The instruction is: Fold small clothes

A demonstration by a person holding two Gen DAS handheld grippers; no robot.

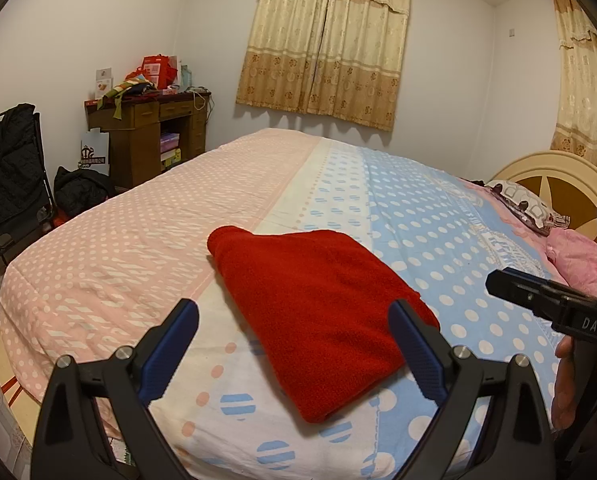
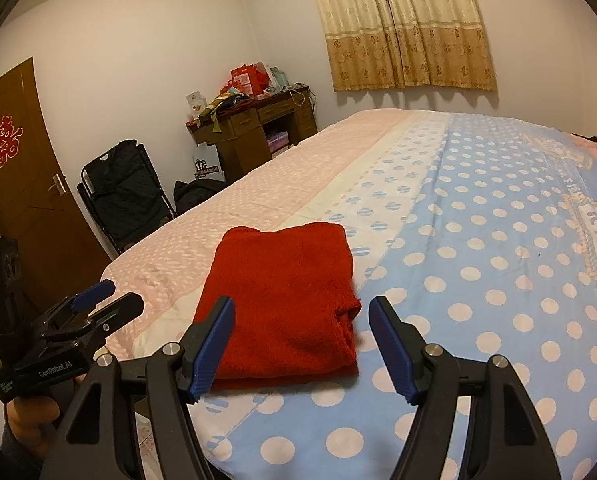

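Currently: folded red garment (image 1: 318, 312) on polka-dot bedspread (image 1: 438, 216).
Left gripper (image 1: 294, 320) and right gripper (image 2: 302, 320) both spread wide, holding nothing.

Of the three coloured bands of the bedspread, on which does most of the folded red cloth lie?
The folded red cloth lies mostly on the white middle band, between the pink band and the blue band.

The left gripper (image 1: 294, 320) is pointing gently downward, its jaws standing wide apart and gripping nothing; the right gripper (image 2: 302, 320) is doing likewise; a hand (image 2: 30, 412) is gripping each handle.
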